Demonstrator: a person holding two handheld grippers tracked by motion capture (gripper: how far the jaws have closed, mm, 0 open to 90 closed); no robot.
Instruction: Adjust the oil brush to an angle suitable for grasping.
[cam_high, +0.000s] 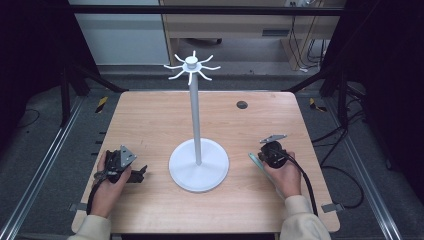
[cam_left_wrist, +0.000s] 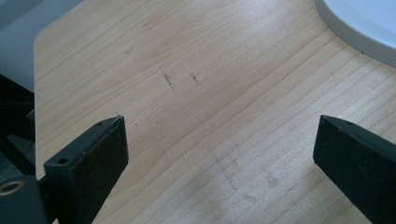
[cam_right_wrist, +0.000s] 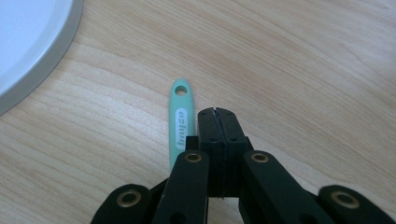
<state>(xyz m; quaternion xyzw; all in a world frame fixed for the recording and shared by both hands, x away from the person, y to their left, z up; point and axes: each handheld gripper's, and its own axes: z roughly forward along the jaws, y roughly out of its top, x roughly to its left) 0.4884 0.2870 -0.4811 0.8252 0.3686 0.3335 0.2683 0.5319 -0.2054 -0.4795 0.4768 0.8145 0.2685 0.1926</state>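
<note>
A white stand with a round base and several hooks at its top rises from the middle of the wooden table. A mint-green utensil handle with a hole at its end lies flat on the table, just left of my right gripper, whose jaws are shut against each other with nothing between them. In the high view the handle lies beside the right gripper. My left gripper is wide open over bare wood, left of the base; the high view shows the left gripper resting on the table.
A small dark round hole sits in the table's far right part. Black frame posts and cables surround the table. Bare wood lies on both sides of the stand's base.
</note>
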